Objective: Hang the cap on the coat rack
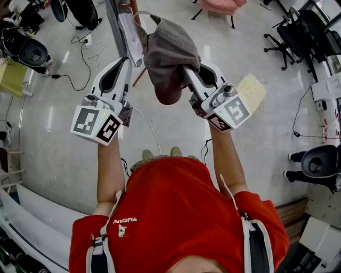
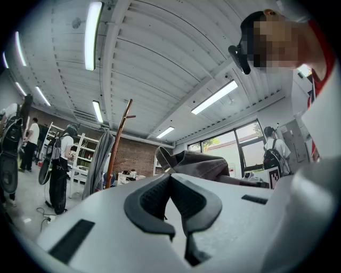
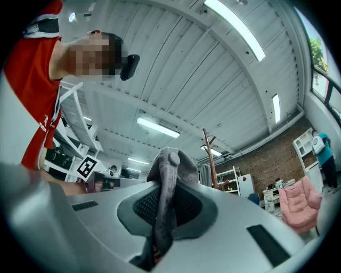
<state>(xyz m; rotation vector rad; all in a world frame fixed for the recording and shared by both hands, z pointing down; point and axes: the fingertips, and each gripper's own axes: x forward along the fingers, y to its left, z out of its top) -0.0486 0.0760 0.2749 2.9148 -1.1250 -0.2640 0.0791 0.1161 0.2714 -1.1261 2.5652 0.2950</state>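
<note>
A grey-brown cap (image 1: 169, 52) hangs from my right gripper (image 1: 186, 72), which is shut on its fabric. In the right gripper view the cap (image 3: 169, 170) is pinched between the pads, its top button upward. The wooden coat rack (image 1: 136, 11) stands just beyond the cap with a grey garment (image 1: 129, 33) hanging on it. It is also in the left gripper view as a coat rack (image 2: 118, 139) ahead and left, and in the right gripper view as a coat rack (image 3: 209, 154) to the right of the cap. My left gripper (image 1: 127, 61) is raised beside the cap, shut, with nothing between its pads.
A pink chair (image 1: 224, 5) stands beyond the rack, black office chairs (image 1: 298, 32) at the far right and cables (image 1: 85, 53) on the floor at left. People (image 2: 29, 144) and shelves (image 2: 80, 160) are in the background of the left gripper view.
</note>
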